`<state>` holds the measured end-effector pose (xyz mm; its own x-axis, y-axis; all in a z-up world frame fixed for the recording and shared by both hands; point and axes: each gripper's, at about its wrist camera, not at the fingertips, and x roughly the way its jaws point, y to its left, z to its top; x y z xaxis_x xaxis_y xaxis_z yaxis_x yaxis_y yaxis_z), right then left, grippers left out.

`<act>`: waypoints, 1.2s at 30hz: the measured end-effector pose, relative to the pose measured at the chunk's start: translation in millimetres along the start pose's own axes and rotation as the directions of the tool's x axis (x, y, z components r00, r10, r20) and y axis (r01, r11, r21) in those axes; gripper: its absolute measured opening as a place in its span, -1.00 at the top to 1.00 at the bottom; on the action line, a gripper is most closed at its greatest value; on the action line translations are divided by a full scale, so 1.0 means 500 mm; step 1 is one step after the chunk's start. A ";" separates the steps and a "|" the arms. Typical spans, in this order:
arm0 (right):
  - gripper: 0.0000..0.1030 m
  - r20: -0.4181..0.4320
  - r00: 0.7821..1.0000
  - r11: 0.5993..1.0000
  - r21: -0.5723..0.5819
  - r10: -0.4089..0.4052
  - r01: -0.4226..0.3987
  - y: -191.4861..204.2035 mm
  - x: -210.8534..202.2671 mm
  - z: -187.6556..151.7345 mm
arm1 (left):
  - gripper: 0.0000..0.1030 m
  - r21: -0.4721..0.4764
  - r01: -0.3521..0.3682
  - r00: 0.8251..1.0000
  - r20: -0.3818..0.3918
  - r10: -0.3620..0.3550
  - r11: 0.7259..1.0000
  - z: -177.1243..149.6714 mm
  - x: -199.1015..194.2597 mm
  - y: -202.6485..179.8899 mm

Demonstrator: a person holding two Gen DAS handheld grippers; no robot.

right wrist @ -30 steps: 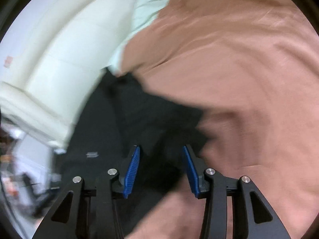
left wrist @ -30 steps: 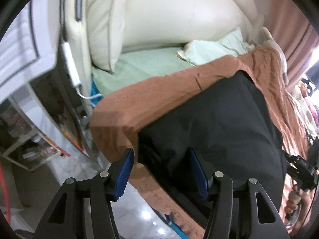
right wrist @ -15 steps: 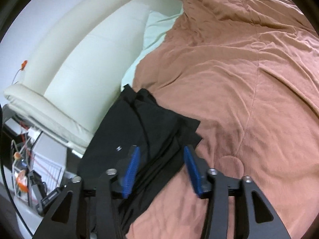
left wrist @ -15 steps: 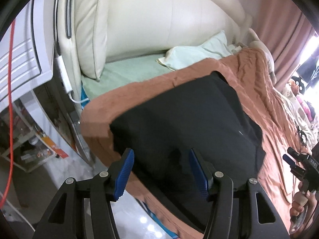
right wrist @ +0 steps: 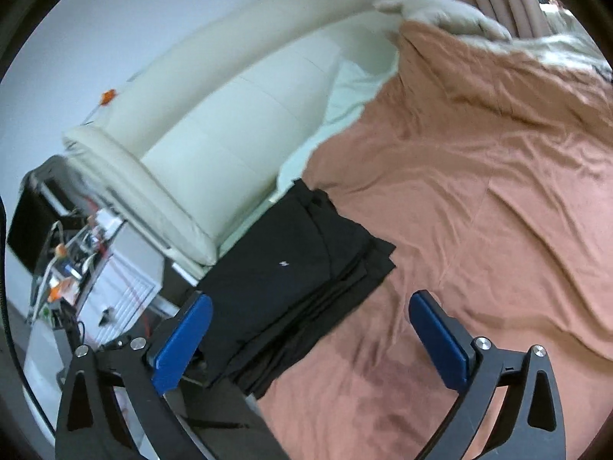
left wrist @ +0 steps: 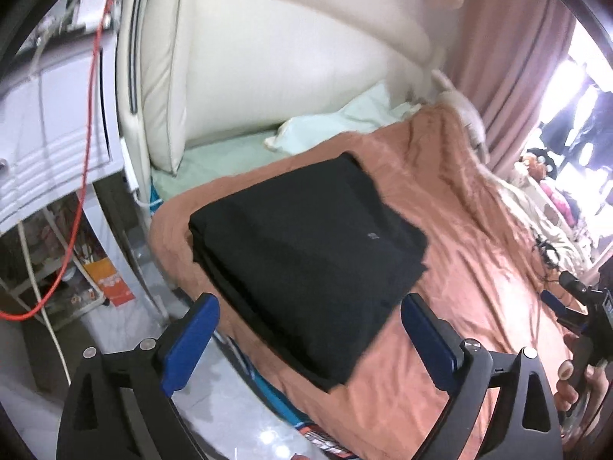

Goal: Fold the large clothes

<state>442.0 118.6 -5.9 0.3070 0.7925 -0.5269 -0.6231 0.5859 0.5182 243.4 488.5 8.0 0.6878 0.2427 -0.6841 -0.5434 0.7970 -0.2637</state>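
Observation:
A black garment (left wrist: 306, 253) lies folded into a thick rectangle on the rust-brown bedspread (left wrist: 471, 253), near the bed's corner by the headboard. It also shows in the right wrist view, as the black garment (right wrist: 291, 268) with a small white tag on top. My left gripper (left wrist: 310, 329) hovers above and short of it, jaws opening wide, nothing between the blue pads. My right gripper (right wrist: 312, 329) is also raised off the cloth, jaws opening wide and holding nothing. At the far right edge of the left wrist view a hand holds the right gripper (left wrist: 574, 303).
A cream padded headboard (left wrist: 291, 57) and a pale green pillow (left wrist: 345, 122) sit behind the garment. A white cabinet (left wrist: 53, 126) with a red cable (left wrist: 82, 176) stands left of the bed, over a glossy tiled floor (left wrist: 237, 421). Pink curtains (left wrist: 513, 76) hang at the right.
Both grippers have lifted up and back from the black garment and their jaws have spread wide. The garment now lies folded and free on the bedspread.

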 end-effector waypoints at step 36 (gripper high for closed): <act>-0.99 0.255 0.947 0.951 -0.185 -0.198 0.249 0.073 -0.733 -0.284 | -0.99 0.402 0.210 0.920 0.226 -0.319 0.891 -0.348 -0.471 -0.412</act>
<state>204.6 -174.6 110.4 0.5971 0.6773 -0.4298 -0.6494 0.7227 0.2366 109.9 171.2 105.1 0.9152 0.0942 -0.3918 -0.1462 0.9837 -0.1049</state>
